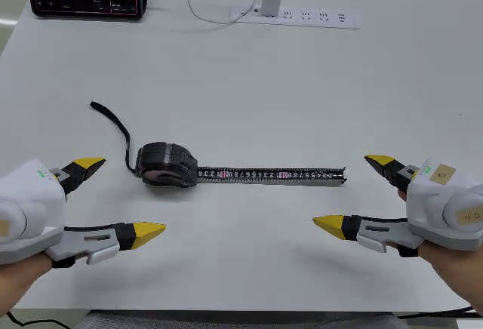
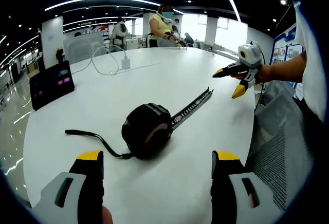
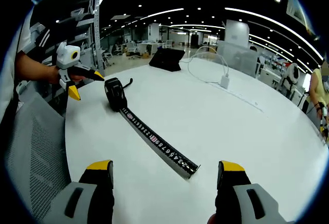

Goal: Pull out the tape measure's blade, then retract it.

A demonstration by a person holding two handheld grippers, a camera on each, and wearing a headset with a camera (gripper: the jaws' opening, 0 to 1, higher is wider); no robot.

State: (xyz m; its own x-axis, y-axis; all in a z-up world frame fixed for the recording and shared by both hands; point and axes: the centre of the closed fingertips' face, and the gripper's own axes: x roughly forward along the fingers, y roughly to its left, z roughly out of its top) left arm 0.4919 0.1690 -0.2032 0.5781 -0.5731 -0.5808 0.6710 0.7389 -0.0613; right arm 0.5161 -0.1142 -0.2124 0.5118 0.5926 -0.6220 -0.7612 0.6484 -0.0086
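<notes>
On the white table (image 1: pixel 264 80), the tape measure (image 1: pixel 162 164) lies at centre, its blade (image 1: pixel 272 175) drawn out toward 3 o'clock. Left gripper (image 1: pixel 124 195) at 8 o'clock and right gripper (image 1: pixel 347 192) at 4 o'clock both gape wide, gripping nothing.

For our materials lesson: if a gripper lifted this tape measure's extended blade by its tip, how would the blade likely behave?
The blade lies straight on the table, so it is probably springy: stiff over a short span, yet likely to sag or buckle when lifted by its tip. The chunky case looks heavy for its size and would probably stay put.
</notes>
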